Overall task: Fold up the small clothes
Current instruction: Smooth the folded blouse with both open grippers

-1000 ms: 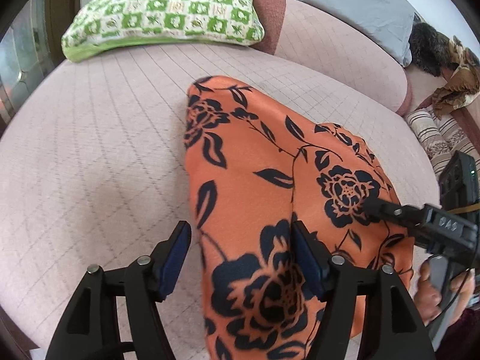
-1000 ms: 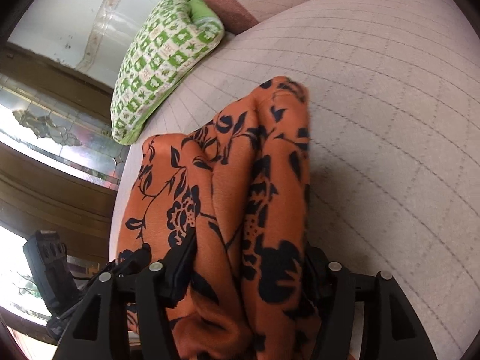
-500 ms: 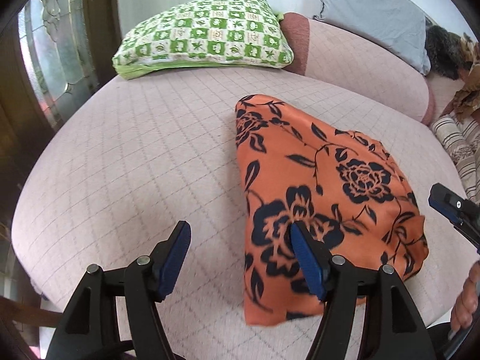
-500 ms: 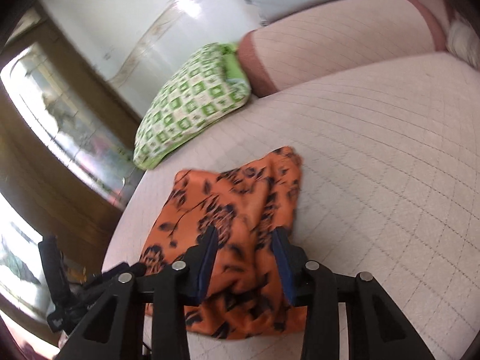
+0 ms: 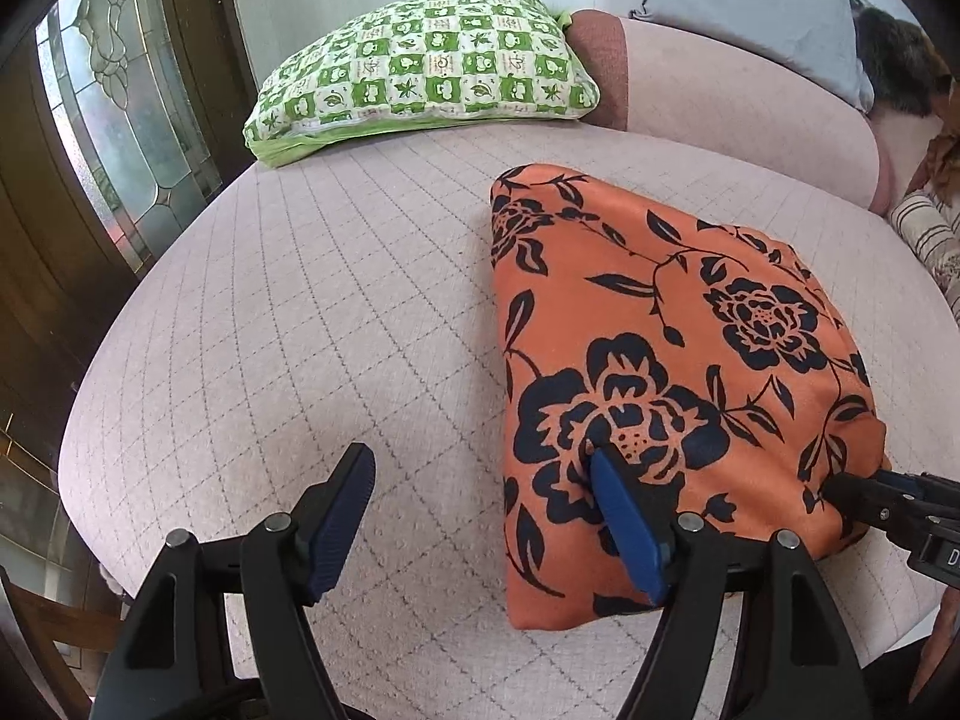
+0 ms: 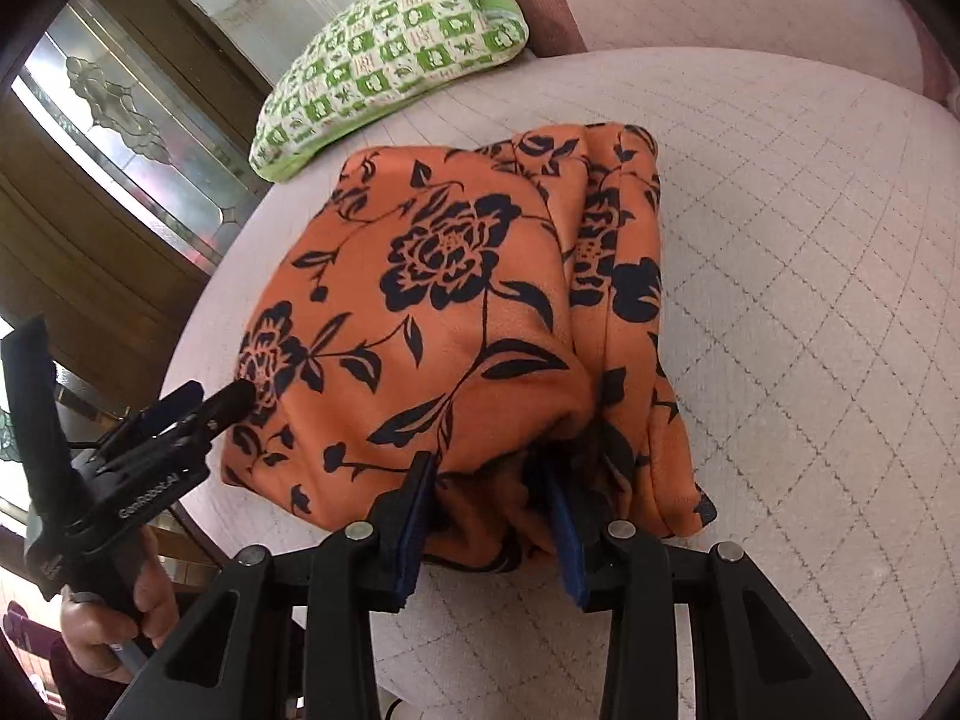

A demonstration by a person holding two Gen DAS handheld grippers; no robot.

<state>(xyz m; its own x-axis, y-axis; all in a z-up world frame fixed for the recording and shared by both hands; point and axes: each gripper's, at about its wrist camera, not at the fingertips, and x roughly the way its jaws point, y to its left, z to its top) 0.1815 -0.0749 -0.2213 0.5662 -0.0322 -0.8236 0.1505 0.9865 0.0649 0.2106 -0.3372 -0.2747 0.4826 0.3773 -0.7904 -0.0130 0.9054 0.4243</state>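
My right tongs point(image 6: 483, 468) have just been closing and they now pinch the near, bunched edge of the orange flowered cloth point(image 6: 450, 330). My left tongs point(image 5: 480, 456) have just been opening; they stand wide and press nothing. Their right finger point(image 5: 624, 516) is over the near left part of the cloth, and the cloth's edge and bare seat lie between the fingers. The cloth lies folded on the round pink quilted seat point(image 5: 300, 300). Behind it, a green checked pillow point(image 5: 432, 66) rests at the far rim, near the pink backrest point(image 5: 720, 102), with a grey pillow point(image 5: 750, 6) above.
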